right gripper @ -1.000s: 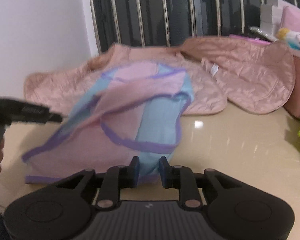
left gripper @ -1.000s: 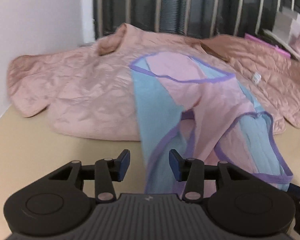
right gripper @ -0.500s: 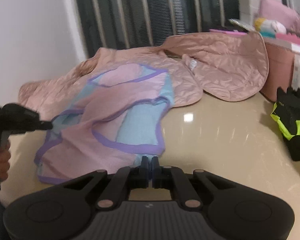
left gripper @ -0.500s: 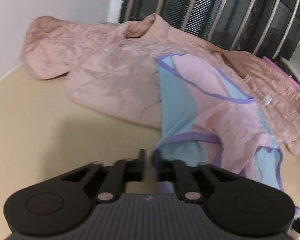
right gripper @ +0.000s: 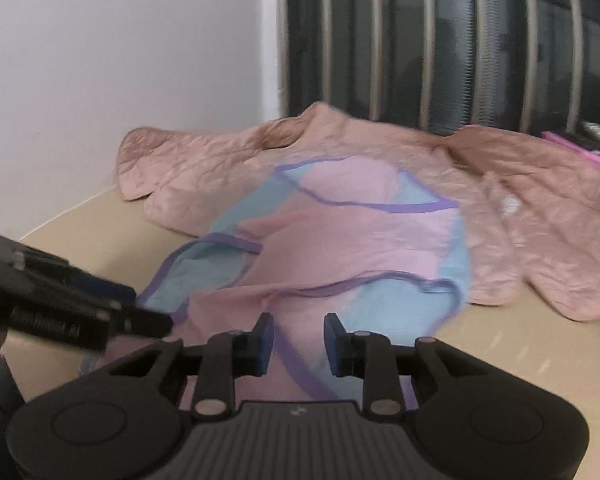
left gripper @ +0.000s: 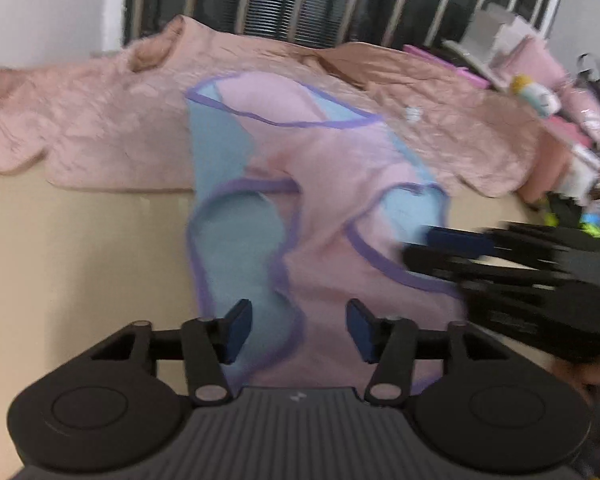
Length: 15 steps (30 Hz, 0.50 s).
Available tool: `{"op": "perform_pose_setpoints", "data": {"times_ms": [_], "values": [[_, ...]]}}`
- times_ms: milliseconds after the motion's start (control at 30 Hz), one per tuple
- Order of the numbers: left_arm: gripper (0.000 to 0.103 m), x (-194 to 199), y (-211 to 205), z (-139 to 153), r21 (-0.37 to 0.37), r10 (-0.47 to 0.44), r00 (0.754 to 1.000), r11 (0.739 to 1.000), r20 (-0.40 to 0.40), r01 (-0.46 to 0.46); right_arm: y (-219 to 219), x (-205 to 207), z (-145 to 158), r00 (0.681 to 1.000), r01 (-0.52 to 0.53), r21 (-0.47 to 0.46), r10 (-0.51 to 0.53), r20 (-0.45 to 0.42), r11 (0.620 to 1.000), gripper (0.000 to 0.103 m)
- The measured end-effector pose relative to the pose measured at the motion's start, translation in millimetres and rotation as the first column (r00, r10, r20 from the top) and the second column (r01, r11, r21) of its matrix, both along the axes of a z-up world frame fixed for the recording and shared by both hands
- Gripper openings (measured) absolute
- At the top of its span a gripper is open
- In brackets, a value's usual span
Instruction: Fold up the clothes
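A small pink and light-blue garment [left gripper: 324,216] [right gripper: 340,240] with purple trim lies crumpled on the beige table [left gripper: 80,260] [right gripper: 520,340], its top end resting on a quilted pink jacket [left gripper: 100,132] [right gripper: 204,168]. My left gripper [left gripper: 299,330] hovers over the garment's near edge. Its jaws are opening, cloth lies below the gap, and the pads press nothing. My right gripper [right gripper: 299,344] is over the near edge too, jaws opening, with a purple hem running under the gap and nothing pinched. Each gripper shows blurred in the other's view: the right gripper [left gripper: 432,250] and the left gripper [right gripper: 148,308].
A white wall stands at the left, and a dark window with pale bars [right gripper: 440,40] runs behind the table. At the far right lies clutter: pink boxes [left gripper: 556,80], a small toy [left gripper: 534,94] and a black-and-yellow glove [left gripper: 580,224].
Both grippers were nearly shut half a second ago and now stand apart. The left one has swung right over the garment; the right one has turned left, close beside it.
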<state>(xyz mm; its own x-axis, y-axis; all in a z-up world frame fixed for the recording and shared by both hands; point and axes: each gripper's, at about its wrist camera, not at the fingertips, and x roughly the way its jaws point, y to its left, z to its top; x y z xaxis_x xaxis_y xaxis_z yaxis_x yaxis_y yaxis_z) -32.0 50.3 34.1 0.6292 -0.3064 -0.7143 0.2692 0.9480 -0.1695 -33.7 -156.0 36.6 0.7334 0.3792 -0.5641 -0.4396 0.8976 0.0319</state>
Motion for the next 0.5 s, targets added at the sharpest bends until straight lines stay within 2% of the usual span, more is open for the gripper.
{"op": "perform_pose_setpoints", "data": {"times_ms": [33, 100, 133, 200, 400, 500], "values": [[0.023, 0, 0, -1, -0.003, -0.006, 1.000, 1.000, -0.006, 0.006, 4, 4, -4, 1.000, -0.023, 0.001, 0.023, -0.004, 1.000, 0.026], [0.006, -1, 1, -4, -0.008, -0.017, 1.000, 1.000, -0.018, 0.017, 11, 14, -13, 0.999, -0.031, -0.009, 0.030, -0.031, 0.999, 0.026], [0.005, -2, 1, -5, -0.013, -0.022, 1.000, 1.000, -0.022, 0.022, 14, 19, -18, 0.999, -0.027, -0.017, 0.026, -0.048, 1.000, 0.025], [0.003, -5, -2, -4, -0.030, -0.024, 1.000, 0.999, -0.013, 0.023, 19, 22, -24, 0.998, -0.018, -0.018, 0.017, -0.055, 1.000, 0.002], [0.002, -1, 1, 13, -0.095, 0.004, 0.999, 0.996, 0.047, 0.001, 7, 9, 0, 1.000, 0.020, 0.023, -0.020, -0.001, 1.000, 0.002], [0.002, 17, 0, 18, -0.098, 0.021, 0.996, 0.995, 0.090, -0.012, -5, 19, 15, 0.999, 0.047, 0.053, -0.048, 0.022, 0.998, 0.002]]}}
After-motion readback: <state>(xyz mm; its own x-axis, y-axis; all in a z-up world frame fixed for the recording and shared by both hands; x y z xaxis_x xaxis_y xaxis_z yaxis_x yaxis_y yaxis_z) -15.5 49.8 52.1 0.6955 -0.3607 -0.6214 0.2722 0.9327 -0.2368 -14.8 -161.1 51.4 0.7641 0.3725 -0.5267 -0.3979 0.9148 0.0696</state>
